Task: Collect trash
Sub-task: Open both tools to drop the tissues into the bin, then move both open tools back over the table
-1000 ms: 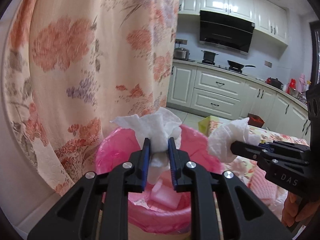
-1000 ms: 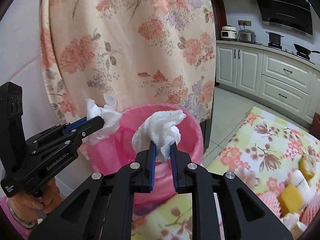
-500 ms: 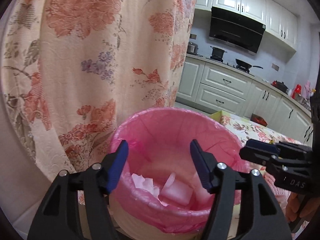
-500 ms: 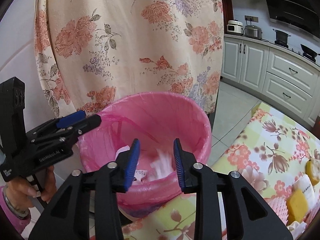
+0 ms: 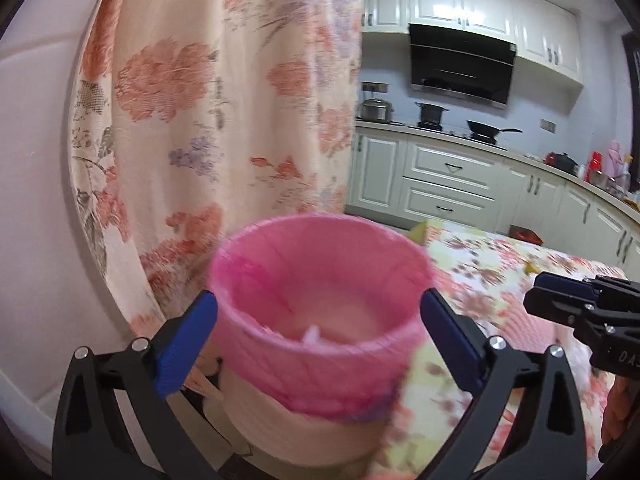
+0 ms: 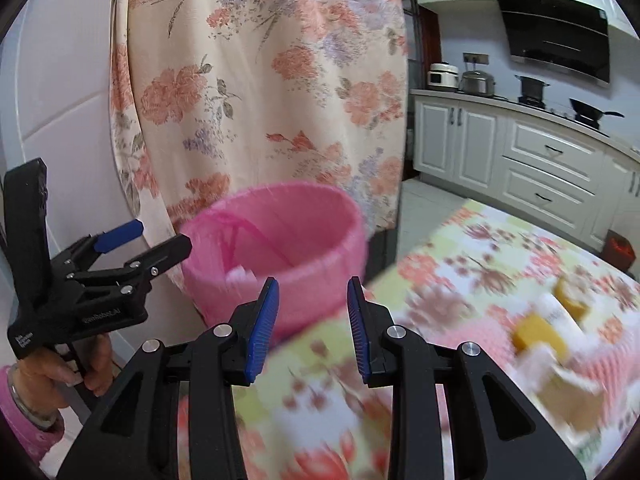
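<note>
A: Task thing first. Where's the trash?
B: Some is already in the pink-lined bin, white tissue scraps in the bottom. The rest sits on the floral worktop, blurred: yellow pieces and a pale packet, I think.

A: Which way from each tool?
B: From the right hand-held gripper, the leftover trash lies ahead and off to its right. The bin is ahead and slightly to its left. The left hand-held gripper has the bin dead ahead, framed between its fingers in the view but not touched. No leftover trash shows in its own view.

A: Nearer hand?
B: Right, I'd judge. It's on the worktop side, and the left one is on the far side of the bin from that pile.

A: Long axis, pointing?
B: Too smeared to call for the pieces. The bin stands upright, mouth up.

A: Jaw states?
B: Left: has just been opening, now spread very wide, nothing between the pads. Right: a narrow gap, also empty, blue pads clear.

A: Next move?
B: Probably the right swings to its right toward the pile. It'd need to open wider for the packet.
</note>
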`<state>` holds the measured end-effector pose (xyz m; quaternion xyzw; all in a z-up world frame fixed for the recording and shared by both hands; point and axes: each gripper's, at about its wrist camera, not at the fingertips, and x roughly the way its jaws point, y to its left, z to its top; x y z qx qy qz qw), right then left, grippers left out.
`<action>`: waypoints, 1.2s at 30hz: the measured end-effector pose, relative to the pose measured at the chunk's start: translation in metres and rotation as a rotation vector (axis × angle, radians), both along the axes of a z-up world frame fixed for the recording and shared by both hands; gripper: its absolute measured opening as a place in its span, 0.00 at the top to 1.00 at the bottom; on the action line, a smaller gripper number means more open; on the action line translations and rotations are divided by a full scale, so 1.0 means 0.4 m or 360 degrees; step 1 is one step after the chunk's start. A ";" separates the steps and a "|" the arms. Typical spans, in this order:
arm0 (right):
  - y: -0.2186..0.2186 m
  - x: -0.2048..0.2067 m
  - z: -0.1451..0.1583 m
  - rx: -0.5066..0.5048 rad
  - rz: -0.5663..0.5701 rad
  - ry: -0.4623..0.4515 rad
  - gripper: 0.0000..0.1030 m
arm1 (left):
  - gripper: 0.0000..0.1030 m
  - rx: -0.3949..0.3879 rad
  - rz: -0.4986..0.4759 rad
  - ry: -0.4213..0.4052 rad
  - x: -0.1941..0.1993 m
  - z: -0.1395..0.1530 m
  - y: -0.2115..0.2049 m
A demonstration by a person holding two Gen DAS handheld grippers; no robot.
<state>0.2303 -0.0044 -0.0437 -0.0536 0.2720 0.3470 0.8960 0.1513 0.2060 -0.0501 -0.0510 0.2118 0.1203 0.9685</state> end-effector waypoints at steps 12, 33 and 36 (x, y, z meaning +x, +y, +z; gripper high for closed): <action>-0.317 -0.120 -0.073 -0.0004 -0.0320 0.0033 0.72 | 0.05 -0.0051 -0.0173 0.0058 -0.060 -0.073 -0.268; -0.568 -0.165 -0.171 0.0042 -0.0689 0.0144 0.27 | 0.05 0.0030 -0.0485 0.0204 -0.004 -0.154 -0.554; -0.578 -0.156 -0.176 0.0038 -0.0722 0.0165 0.27 | 0.05 0.0022 -0.0484 0.0219 0.006 -0.157 -0.558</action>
